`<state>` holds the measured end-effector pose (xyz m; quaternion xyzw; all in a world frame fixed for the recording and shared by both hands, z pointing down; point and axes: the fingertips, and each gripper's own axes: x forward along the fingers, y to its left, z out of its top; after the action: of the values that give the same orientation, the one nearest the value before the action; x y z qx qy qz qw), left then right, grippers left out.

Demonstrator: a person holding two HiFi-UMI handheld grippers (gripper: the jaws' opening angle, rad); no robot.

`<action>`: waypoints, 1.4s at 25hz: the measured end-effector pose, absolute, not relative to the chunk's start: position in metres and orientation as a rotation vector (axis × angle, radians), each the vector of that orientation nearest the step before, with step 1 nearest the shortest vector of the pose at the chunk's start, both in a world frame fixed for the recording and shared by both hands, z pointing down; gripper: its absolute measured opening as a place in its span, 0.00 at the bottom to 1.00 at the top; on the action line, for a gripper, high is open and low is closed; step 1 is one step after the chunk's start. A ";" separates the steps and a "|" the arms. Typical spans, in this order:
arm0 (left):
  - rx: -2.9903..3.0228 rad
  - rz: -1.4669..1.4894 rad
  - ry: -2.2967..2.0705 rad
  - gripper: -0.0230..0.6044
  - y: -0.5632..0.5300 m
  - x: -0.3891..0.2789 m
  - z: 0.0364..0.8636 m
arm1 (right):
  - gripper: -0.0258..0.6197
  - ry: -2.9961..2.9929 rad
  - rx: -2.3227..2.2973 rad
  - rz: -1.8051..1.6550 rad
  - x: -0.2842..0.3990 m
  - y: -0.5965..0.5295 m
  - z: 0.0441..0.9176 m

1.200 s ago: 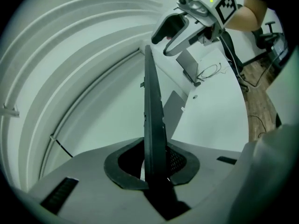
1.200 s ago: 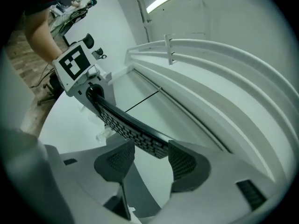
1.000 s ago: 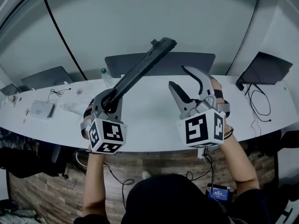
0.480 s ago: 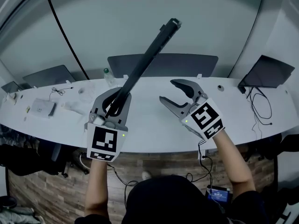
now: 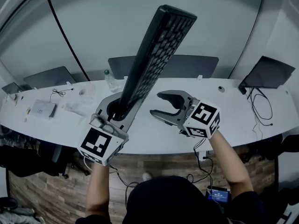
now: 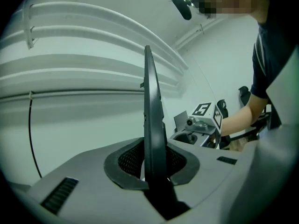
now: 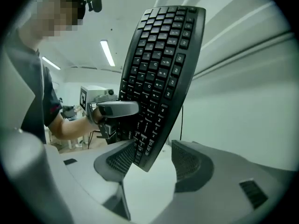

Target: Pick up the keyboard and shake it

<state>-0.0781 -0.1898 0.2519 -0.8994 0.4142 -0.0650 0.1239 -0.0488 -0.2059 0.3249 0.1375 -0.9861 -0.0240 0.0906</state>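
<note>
The long white desk [image 5: 154,136] curves across below your hands. Above it, clear of the surface, the black keyboard [image 5: 156,55] slants up and away from you, keys turned toward your right. Your left gripper [image 5: 117,110] is clenched on its lower end. Your right gripper [image 5: 158,104] hangs just beside that end, jaws spread, gripping nothing.

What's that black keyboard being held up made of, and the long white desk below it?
Keyboard: looks like moulded black plastic with a matte finish. It has separate raised keys with pale legends, and the thin body stands up unbent. Desk: smooth white top with a faint sheen, probably laminate over board, though the core doesn't show.
</note>
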 end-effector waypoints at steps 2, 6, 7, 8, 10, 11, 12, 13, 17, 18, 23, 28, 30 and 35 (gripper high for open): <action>-2.685 -0.141 1.166 0.18 -0.186 -0.077 0.248 | 0.41 -2.955 0.374 -0.028 -0.055 -0.205 0.325; -2.826 0.038 1.047 0.18 -0.173 -0.073 0.238 | 0.41 -2.983 0.325 0.017 -0.060 -0.201 0.327; -2.852 0.079 1.010 0.18 -0.169 -0.072 0.235 | 0.41 -2.999 0.299 0.035 -0.061 -0.198 0.326; -2.870 0.108 0.974 0.18 -0.166 -0.072 0.233 | 0.41 -3.020 0.264 0.061 -0.061 -0.195 0.324; -2.892 0.142 0.911 0.18 -0.162 -0.070 0.228 | 0.41 -3.067 0.181 0.123 -0.063 -0.189 0.317; -2.903 0.155 0.881 0.18 -0.161 -0.070 0.226 | 0.41 -3.085 0.132 0.148 -0.064 -0.186 0.313; -2.916 0.168 0.851 0.18 -0.160 -0.068 0.223 | 0.41 -3.095 0.083 0.165 -0.066 -0.182 0.309; -2.928 0.179 0.820 0.18 -0.159 -0.067 0.220 | 0.41 -3.100 0.042 0.176 -0.068 -0.179 0.305; -2.976 0.230 0.715 0.18 -0.157 -0.064 0.214 | 0.41 -3.093 -0.076 0.213 -0.079 -0.169 0.300; -2.992 0.248 0.693 0.18 -0.157 -0.062 0.214 | 0.41 -3.088 -0.101 0.223 -0.080 -0.167 0.302; -3.045 0.315 0.617 0.18 -0.155 -0.055 0.217 | 0.41 -3.077 -0.196 0.230 -0.078 -0.159 0.305; -3.060 0.332 0.593 0.18 -0.153 -0.051 0.218 | 0.28 -3.066 -0.283 0.222 -0.078 -0.147 0.305; -3.073 0.334 0.581 0.18 -0.153 -0.050 0.220 | 0.24 -3.061 -0.319 0.215 -0.075 -0.142 0.306; -3.092 0.356 0.571 0.19 -0.154 -0.049 0.222 | 0.18 -3.083 -0.350 0.199 -0.071 -0.139 0.305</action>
<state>-0.0486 -0.1538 0.2222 -0.9771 0.1804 0.1126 -0.0115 -0.0714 -0.1391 0.3055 -0.1124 -0.9915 0.0641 0.0164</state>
